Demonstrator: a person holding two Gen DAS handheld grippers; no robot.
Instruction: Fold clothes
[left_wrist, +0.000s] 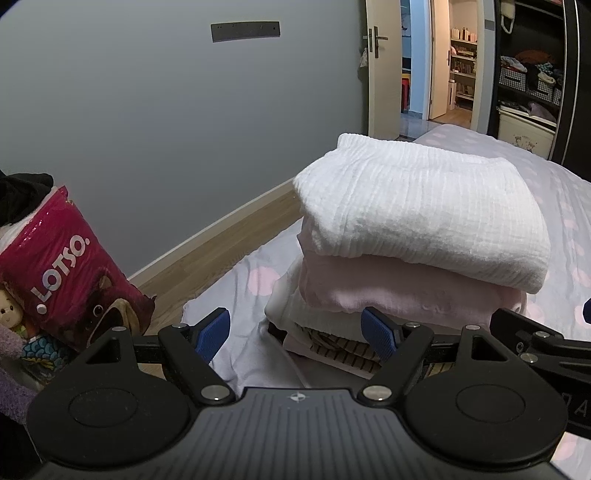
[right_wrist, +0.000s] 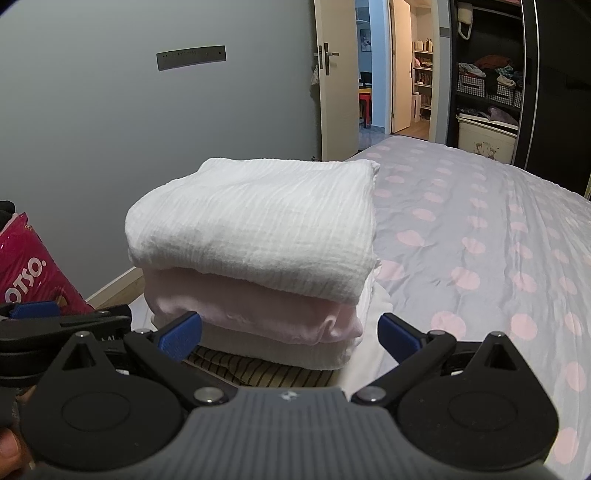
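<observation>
Clothes stack (right_wrist: 255, 258) folded on bed (right_wrist: 480, 229) | Lotso bag (left_wrist: 66, 273) holds toys | both jaws spread, empty

A home bedroom; a bed (right_wrist: 480, 229) (spotted sheet), open wardrobe (right_wrist: 487, 85), door (right_wrist: 332, 85).

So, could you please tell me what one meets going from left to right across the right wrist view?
Red bag → stack of folded clothes → bare dotted bedsheet.
</observation>
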